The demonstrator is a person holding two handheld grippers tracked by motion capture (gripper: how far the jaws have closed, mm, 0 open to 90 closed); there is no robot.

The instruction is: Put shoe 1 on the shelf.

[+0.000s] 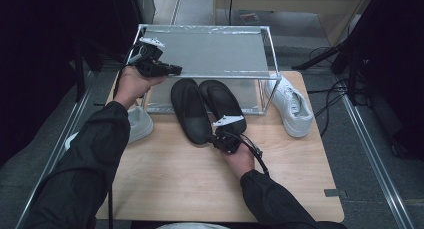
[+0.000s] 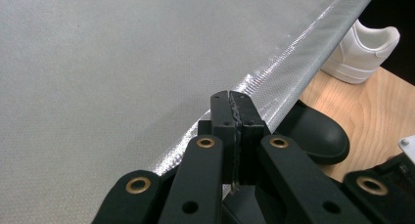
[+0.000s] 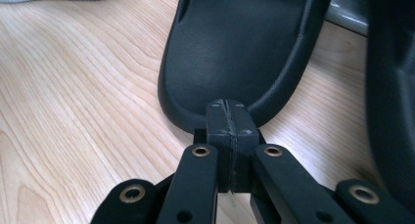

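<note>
Resting shut and empty at the heel rim of a black slipper (image 3: 240, 48), the right tongs (image 1: 226, 134) would find it light, rubbery, bendy. Left tongs (image 1: 170, 69), shut and empty too, hang over the shelf (image 1: 210, 51); that raised heel rim just ahead looks the best hold.

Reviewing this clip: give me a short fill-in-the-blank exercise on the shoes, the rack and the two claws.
1. The two slippers lying side by side on the table are ____ in colour.
2. The right claw has its jaws ____, at the heel of a slipper.
3. The left claw rests at the front edge of the rack's ____ shelf.
4. The sneaker right of the rack is ____.

Missing words: black; shut; top; white
</note>
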